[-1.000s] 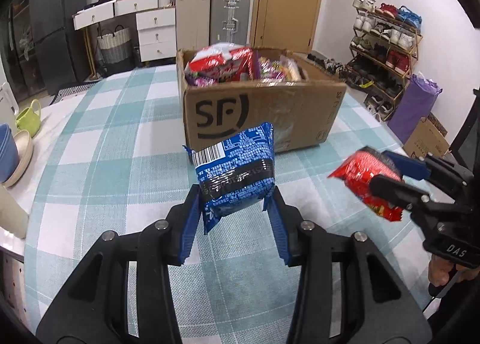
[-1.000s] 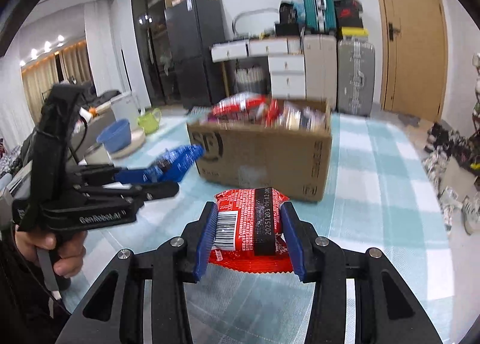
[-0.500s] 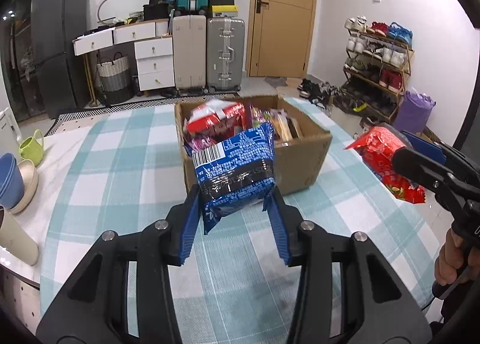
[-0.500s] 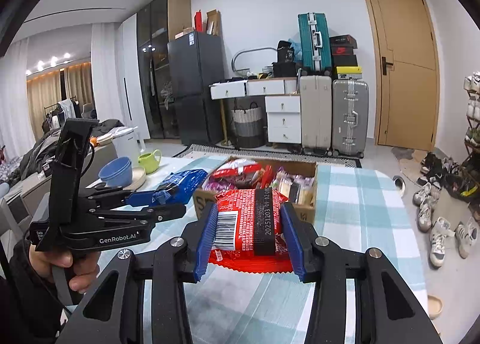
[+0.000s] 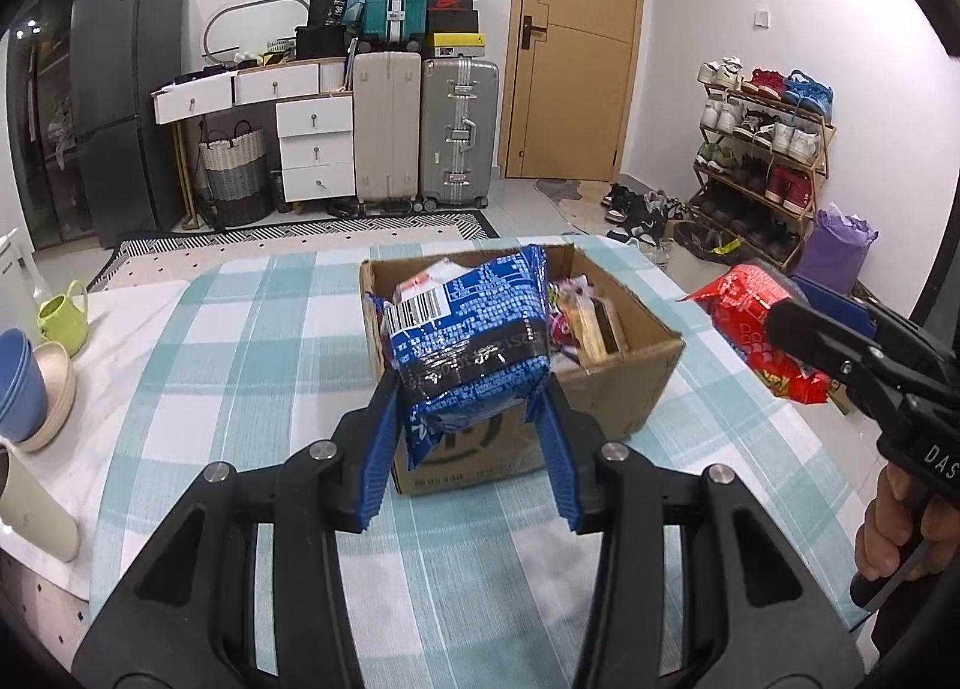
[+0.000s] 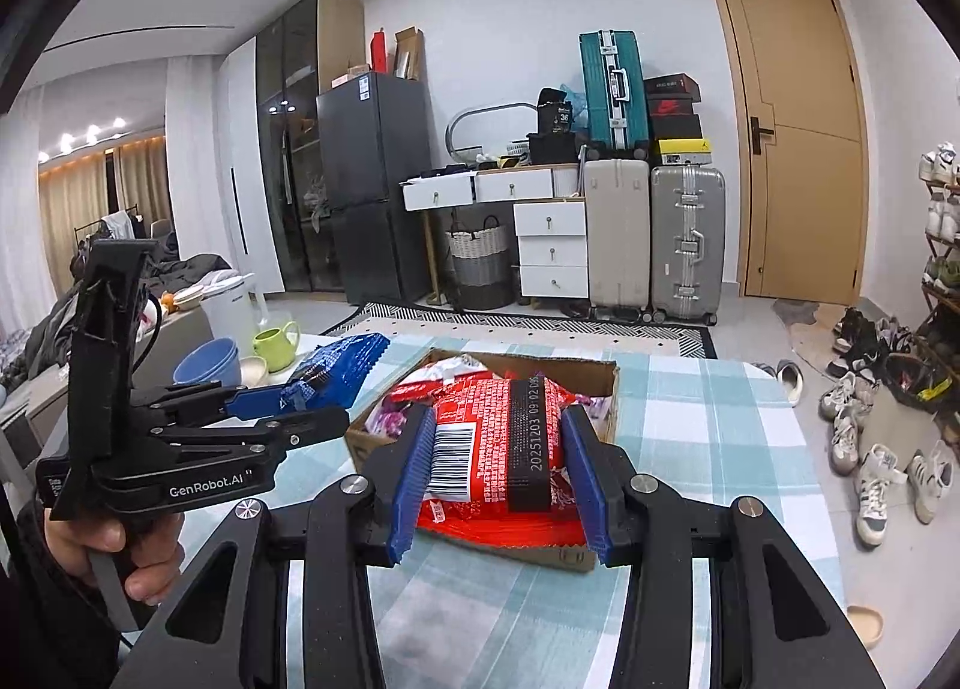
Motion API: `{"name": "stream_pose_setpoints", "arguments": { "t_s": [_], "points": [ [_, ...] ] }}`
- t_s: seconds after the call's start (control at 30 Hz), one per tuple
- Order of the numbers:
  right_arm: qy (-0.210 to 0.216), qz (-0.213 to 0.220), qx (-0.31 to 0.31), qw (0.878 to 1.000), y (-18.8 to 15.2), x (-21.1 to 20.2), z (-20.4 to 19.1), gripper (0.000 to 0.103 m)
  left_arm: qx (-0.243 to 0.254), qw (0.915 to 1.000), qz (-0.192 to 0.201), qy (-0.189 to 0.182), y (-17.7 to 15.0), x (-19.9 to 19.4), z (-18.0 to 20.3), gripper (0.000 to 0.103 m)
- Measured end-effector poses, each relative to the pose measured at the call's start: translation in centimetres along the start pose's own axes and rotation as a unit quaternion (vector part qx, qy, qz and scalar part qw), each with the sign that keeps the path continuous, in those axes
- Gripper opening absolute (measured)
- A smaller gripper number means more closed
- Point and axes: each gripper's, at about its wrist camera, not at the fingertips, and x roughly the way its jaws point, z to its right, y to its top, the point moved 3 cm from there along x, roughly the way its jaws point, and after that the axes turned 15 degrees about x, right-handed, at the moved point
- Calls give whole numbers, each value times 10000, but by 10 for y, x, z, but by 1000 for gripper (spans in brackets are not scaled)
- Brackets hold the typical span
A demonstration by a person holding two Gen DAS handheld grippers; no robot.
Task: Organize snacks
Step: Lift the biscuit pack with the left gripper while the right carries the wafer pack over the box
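The cardboard box (image 5: 624,383) of snacks sat on the worktop (image 5: 240,365) ahead of and below both tools, the left tool (image 5: 471,419) clamped on a blue packet (image 5: 474,341) and the right tool (image 6: 498,461) on a red packet (image 6: 498,437), both held above its near edge, neither clearly nearer.

A: Left wrist view: the blue packet (image 5: 468,353) covers the near wall and part of the inside of the cardboard box (image 5: 636,383); the box's printing shows only in part.
B: The person's hand (image 5: 900,527) is cut off at the right edge.
A: Right wrist view: the red packet (image 6: 498,443) hides most of the box's contents.
B: The shoe rack (image 6: 942,245) runs off the right edge.
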Motion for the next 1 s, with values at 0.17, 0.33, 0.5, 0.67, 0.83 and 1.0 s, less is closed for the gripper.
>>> {"name": "stream_pose_setpoints", "arguments": {
  "t_s": [0.17, 0.33, 0.5, 0.67, 0.83, 1.0],
  "points": [
    [-20, -39, 20, 10000, 8, 25, 1, 44, -17, 10000, 7, -9, 12, 14, -4, 40],
    [-17, -114, 60, 9999, 12, 45, 6, 44, 89, 10000, 3, -21, 25, 33, -4, 41],
    [-11, -203, 180, 9996, 10, 60, 10, 44, 228, 9997, -52, -25, 35, 53, -2, 41],
    [-34, -286, 221, 9993, 12, 80, 15, 44, 375, 9991, -172, 37, 38, 79, -1, 41],
    [-32, -433, 201, 9989, 7, 106, 13, 44, 448, 9986, -279, 37, 37, 98, 2, 41],
    [-93, -481, 61, 9988, 4, 124, 12, 44, 508, 9979, -406, -5, 35, 120, 3, 41]
  ]
}}
